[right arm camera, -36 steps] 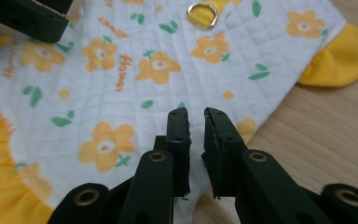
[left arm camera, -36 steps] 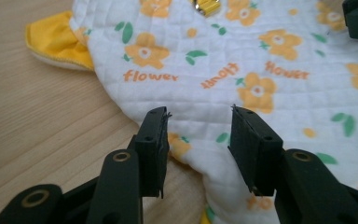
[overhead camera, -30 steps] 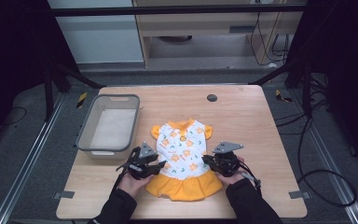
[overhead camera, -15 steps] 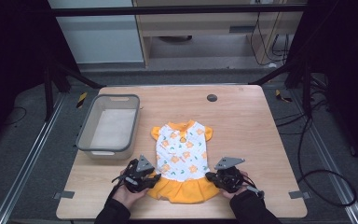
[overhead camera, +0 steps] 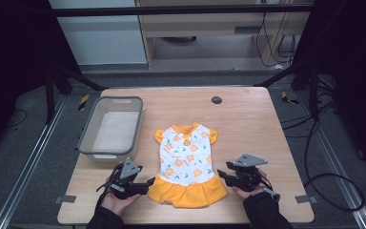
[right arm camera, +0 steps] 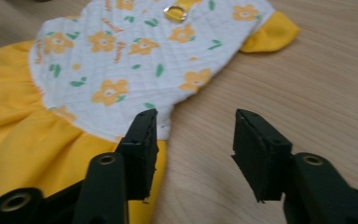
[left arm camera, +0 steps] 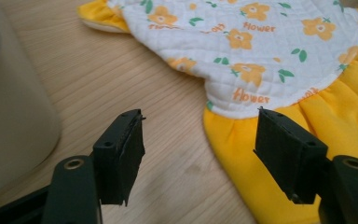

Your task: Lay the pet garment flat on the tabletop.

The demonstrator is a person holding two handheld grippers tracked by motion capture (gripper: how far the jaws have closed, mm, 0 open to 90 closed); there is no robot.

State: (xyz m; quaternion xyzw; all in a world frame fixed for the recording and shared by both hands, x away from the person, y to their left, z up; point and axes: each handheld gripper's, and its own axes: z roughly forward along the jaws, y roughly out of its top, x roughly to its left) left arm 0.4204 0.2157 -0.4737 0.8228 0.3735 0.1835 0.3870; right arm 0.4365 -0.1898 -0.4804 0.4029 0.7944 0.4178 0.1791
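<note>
On the table's near half, small dress is lying flat, skirt toward person.
Left gripper and right gripper are flanking the skirt, jaws just opening, gripping nothing.

dress cropped at frame edges, forearms cut off

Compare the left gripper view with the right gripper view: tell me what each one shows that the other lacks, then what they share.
Left gripper view alone: the pale wall of the grey bin at its left edge, and the word "flower" printed on the dress.

Right gripper view alone: a small metal ring near the dress's neck, and a yellow sleeve lying flat on the wood.

Both: the white flowered top and yellow skirt spread on the wooden table, with each view's own black jaws apart and nothing between them.
</note>
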